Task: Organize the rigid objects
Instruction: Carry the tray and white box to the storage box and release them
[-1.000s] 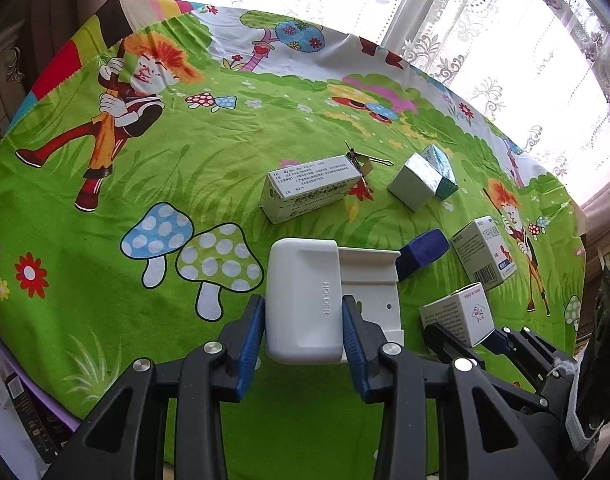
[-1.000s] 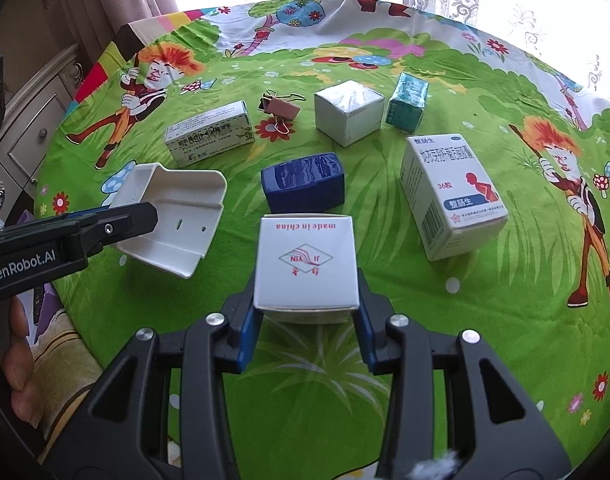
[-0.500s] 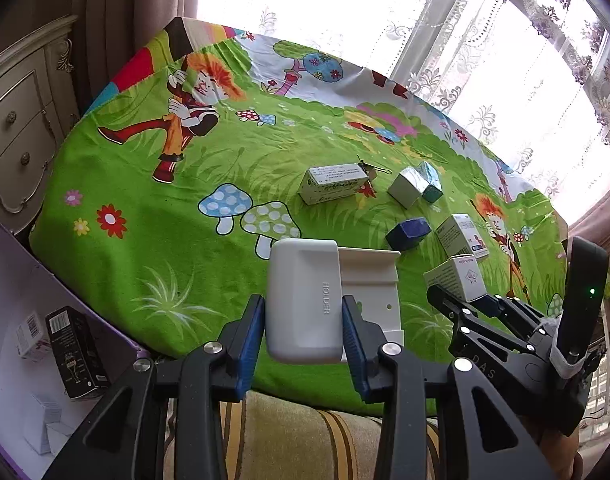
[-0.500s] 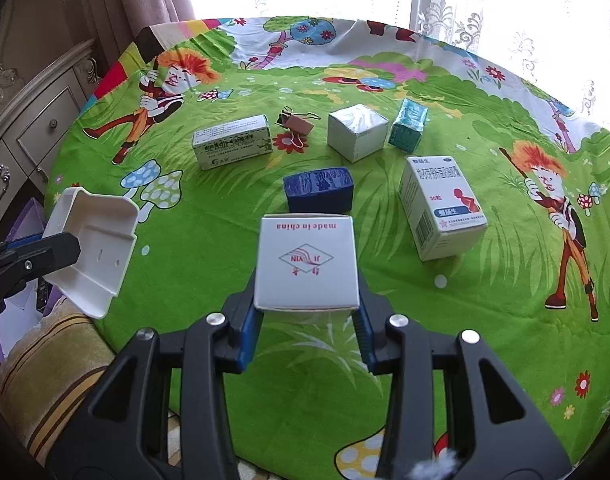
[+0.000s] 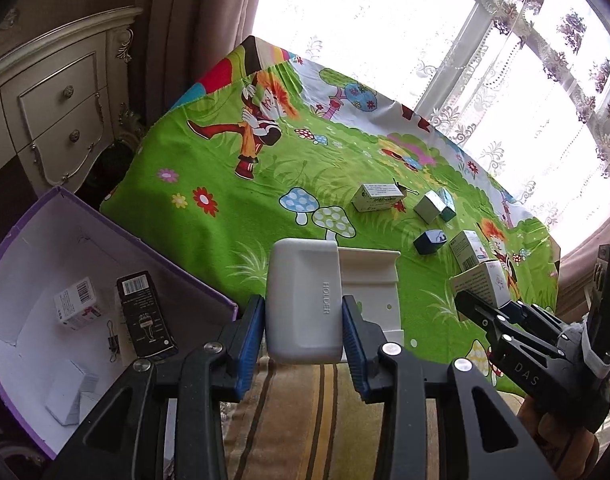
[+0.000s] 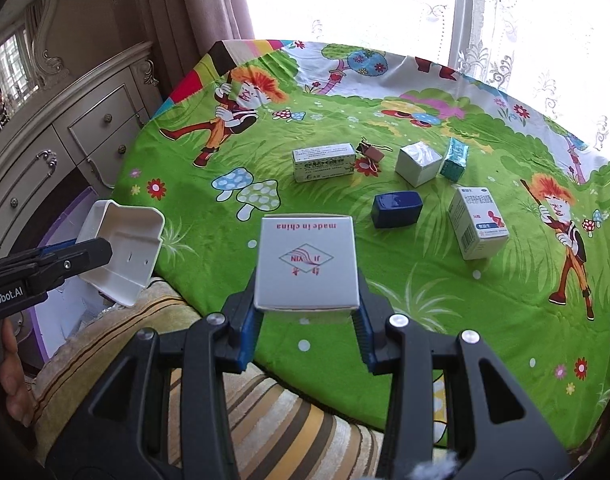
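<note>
My left gripper is shut on a white plastic holder and holds it in the air over the table's near edge, beside a purple storage box. The holder also shows in the right wrist view. My right gripper is shut on a white carton marked "made in china", held above the green cartoon tablecloth. On the cloth lie a green-white carton, a binder clip, a white cube box, a teal box, a dark blue box and a white-blue medicine box.
The purple box holds a black carton, a small white barcode box, a binder clip and white boxes. A cream dresser stands at the left. A striped cushion lies below the table edge. A curtained window is behind.
Both grippers have pulled back and up from the table with their objects. The left one has swung left, bringing the purple box and dresser into view.
</note>
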`<state>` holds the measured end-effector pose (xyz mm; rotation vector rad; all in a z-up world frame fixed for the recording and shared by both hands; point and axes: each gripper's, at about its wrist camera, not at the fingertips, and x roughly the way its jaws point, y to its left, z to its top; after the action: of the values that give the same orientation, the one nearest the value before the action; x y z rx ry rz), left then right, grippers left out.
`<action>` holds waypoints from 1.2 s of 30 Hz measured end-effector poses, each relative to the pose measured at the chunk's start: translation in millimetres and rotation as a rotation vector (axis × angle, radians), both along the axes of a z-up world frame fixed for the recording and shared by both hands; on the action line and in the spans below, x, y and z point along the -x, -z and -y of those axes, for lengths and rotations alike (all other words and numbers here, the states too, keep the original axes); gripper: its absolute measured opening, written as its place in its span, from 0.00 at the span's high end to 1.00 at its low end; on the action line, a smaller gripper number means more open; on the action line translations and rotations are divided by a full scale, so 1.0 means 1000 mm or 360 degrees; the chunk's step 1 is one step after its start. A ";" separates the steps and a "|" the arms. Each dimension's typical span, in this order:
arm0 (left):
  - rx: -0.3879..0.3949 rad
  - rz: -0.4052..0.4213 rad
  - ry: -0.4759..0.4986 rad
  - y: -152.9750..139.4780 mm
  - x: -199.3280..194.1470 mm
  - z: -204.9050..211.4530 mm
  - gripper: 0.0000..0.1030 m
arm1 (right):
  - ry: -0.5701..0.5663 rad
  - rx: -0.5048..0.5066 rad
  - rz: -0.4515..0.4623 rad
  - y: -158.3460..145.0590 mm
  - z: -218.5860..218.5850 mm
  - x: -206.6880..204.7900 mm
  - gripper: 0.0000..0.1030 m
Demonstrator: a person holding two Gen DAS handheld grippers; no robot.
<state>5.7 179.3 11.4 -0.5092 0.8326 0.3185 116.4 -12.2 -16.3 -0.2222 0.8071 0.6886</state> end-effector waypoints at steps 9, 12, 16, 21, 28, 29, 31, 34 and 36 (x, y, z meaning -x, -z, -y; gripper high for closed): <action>0.0031 0.0002 -0.0292 0.010 0.064 -0.073 0.62 | -0.0143 -0.0002 -0.0010 -0.013 -0.028 0.029 0.57; 0.0037 0.0005 -0.0373 0.013 0.080 -0.093 0.62 | -0.0203 0.0005 -0.0009 -0.018 -0.042 0.040 0.57; 0.0056 0.0008 -0.0454 0.018 0.096 -0.111 0.62 | -0.0326 -0.0011 -0.0052 -0.022 -0.065 0.057 0.57; 0.0065 -0.0002 -0.0519 0.023 0.108 -0.126 0.62 | -0.0514 0.0017 -0.0067 -0.021 -0.100 0.088 0.57; 0.0070 -0.0022 -0.0598 0.029 0.129 -0.143 0.62 | -0.0766 0.0060 -0.0168 -0.010 -0.147 0.137 0.57; 0.0069 -0.0025 -0.0608 0.030 0.132 -0.145 0.62 | -0.0799 0.0074 -0.0174 -0.007 -0.153 0.144 0.57; 0.0075 -0.0028 -0.0628 0.031 0.136 -0.148 0.62 | -0.0876 0.0097 -0.0189 -0.002 -0.164 0.159 0.57; 0.0086 -0.0028 -0.0646 0.032 0.142 -0.152 0.62 | -0.0977 0.0117 -0.0213 0.004 -0.177 0.176 0.57; 0.0091 -0.0031 -0.0667 0.034 0.145 -0.155 0.62 | -0.1052 0.0117 -0.0244 0.007 -0.182 0.183 0.57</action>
<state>-139.1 334.4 -22.2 -0.7361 0.7513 0.6863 -66.8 170.2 -23.4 -0.5192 0.9108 1.3096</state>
